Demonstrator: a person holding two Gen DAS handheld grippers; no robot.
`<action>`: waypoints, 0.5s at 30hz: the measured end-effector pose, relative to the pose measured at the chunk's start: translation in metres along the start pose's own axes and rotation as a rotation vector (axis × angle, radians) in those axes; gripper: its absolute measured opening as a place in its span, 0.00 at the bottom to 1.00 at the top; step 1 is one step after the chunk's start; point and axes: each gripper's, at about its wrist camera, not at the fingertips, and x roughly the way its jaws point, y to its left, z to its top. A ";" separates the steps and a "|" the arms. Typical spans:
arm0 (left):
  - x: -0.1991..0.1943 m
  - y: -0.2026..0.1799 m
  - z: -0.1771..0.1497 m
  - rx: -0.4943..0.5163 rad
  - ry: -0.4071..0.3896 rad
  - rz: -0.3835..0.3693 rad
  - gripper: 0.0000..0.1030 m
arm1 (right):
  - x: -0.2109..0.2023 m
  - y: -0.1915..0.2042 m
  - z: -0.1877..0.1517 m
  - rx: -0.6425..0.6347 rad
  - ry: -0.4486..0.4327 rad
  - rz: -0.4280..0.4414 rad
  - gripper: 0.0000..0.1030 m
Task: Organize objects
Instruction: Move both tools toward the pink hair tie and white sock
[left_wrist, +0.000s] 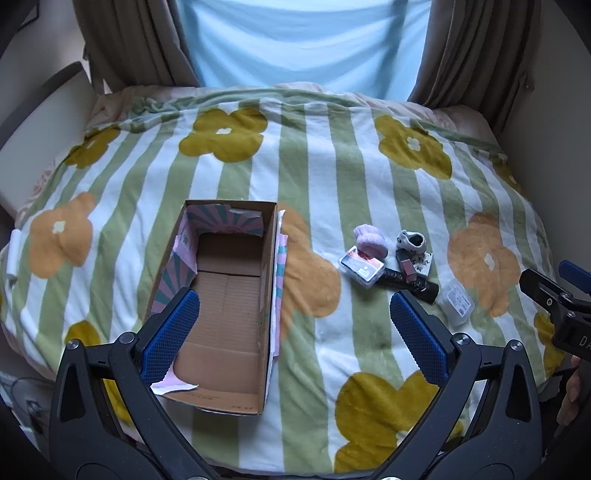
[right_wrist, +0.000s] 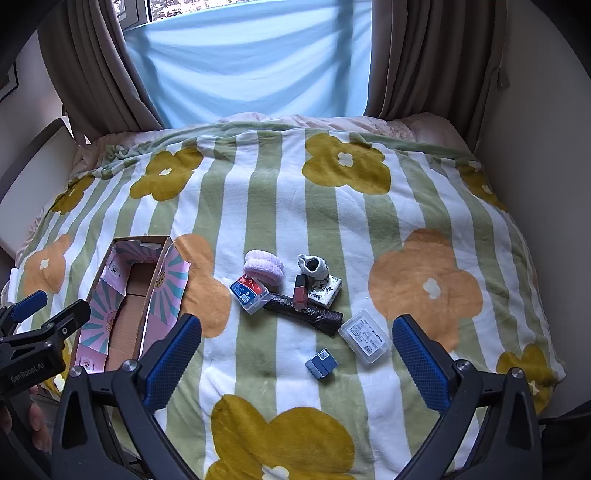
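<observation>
Hand-held gripper on the left (left_wrist: 294, 332) is hovering with jaws spread wide and empty above the open cardboard box (left_wrist: 225, 295), which is sitting vacant on the left of the flower-print blanket (left_wrist: 332, 177) covering the bed. Right of the box, a cluster is waiting: a blue-labelled case (right_wrist: 250, 292) touching a pink fluffy pad (right_wrist: 264, 271), a black roll (right_wrist: 304, 314) lying under a reddish tube (right_wrist: 299, 291), a spotted figurine (right_wrist: 313, 268) sitting on a patterned tile (right_wrist: 327, 291). Nearer, a small blue box (right_wrist: 321, 363) and a clear plastic case (right_wrist: 365, 336) are lying apart. Over them the right hand-held gripper (right_wrist: 296, 354) is hanging, equally wide and empty. Because the items are overlapping on soft, yielding bedding, a grab risks dragging a neighbour along or toppling the figurine.
</observation>
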 end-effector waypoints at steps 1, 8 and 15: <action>0.000 0.000 -0.001 -0.003 0.000 0.001 0.99 | 0.001 0.002 -0.001 -0.002 -0.001 -0.002 0.99; -0.001 0.004 0.000 -0.016 0.001 0.008 0.99 | -0.001 0.002 0.000 -0.005 -0.005 -0.004 0.99; 0.000 0.005 -0.001 -0.019 0.008 0.001 0.99 | -0.004 0.004 0.002 -0.014 -0.003 -0.005 0.99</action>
